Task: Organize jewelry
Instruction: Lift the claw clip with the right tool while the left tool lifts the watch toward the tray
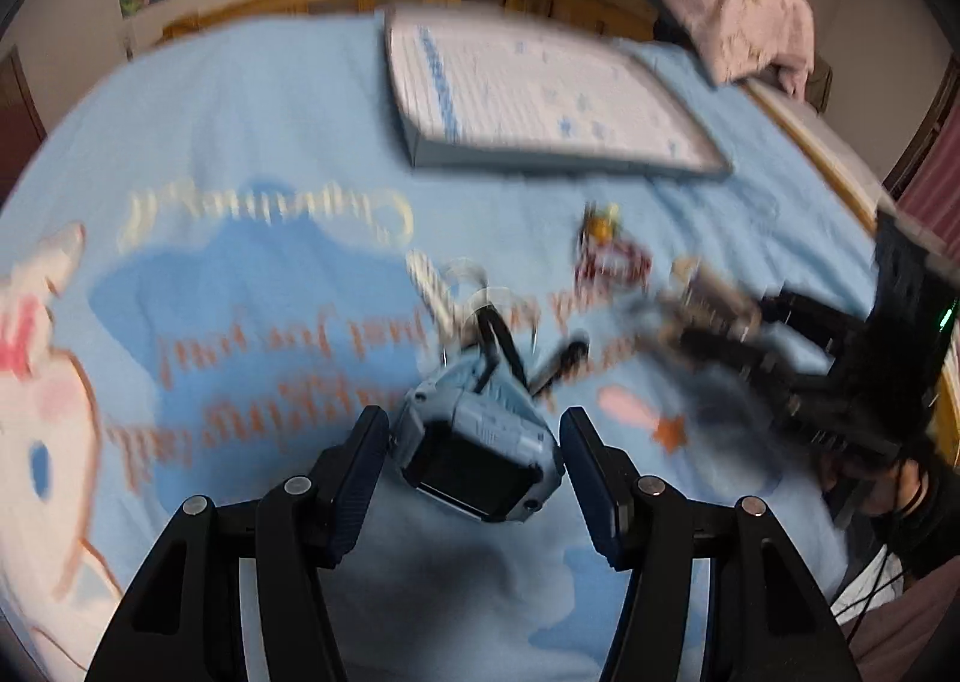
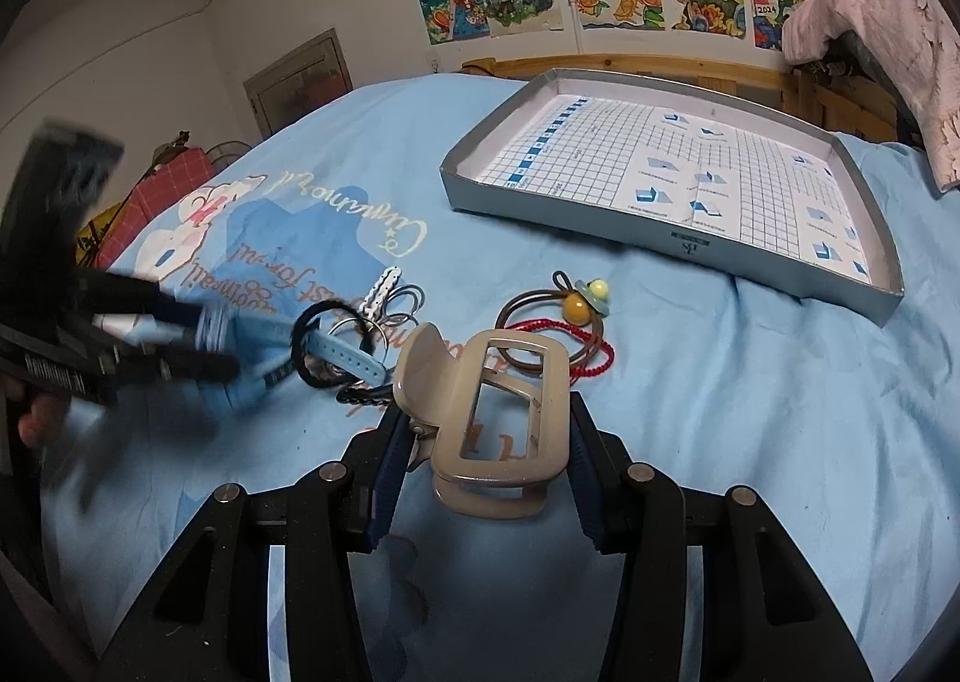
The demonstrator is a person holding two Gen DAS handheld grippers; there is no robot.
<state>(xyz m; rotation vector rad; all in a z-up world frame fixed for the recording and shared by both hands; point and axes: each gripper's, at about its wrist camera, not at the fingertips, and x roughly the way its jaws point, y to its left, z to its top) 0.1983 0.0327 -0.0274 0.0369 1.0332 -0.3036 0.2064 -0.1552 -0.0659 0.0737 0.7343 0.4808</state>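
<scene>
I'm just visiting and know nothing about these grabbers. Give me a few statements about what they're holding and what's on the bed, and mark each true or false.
1. The right gripper holds a beige hair claw clip. True.
2. The left gripper holds a red bracelet. False: it has a blue watch between its fingers; the red cord bracelet lies on the bed.
3. The grey tray already has jewelry in it. False: only its grid-printed lining shows.
4. A hair tie with a yellow bead lies on the blue bedsheet. True.
5. The tray sits on a wooden desk. False: it rests on the bedsheet.
</scene>
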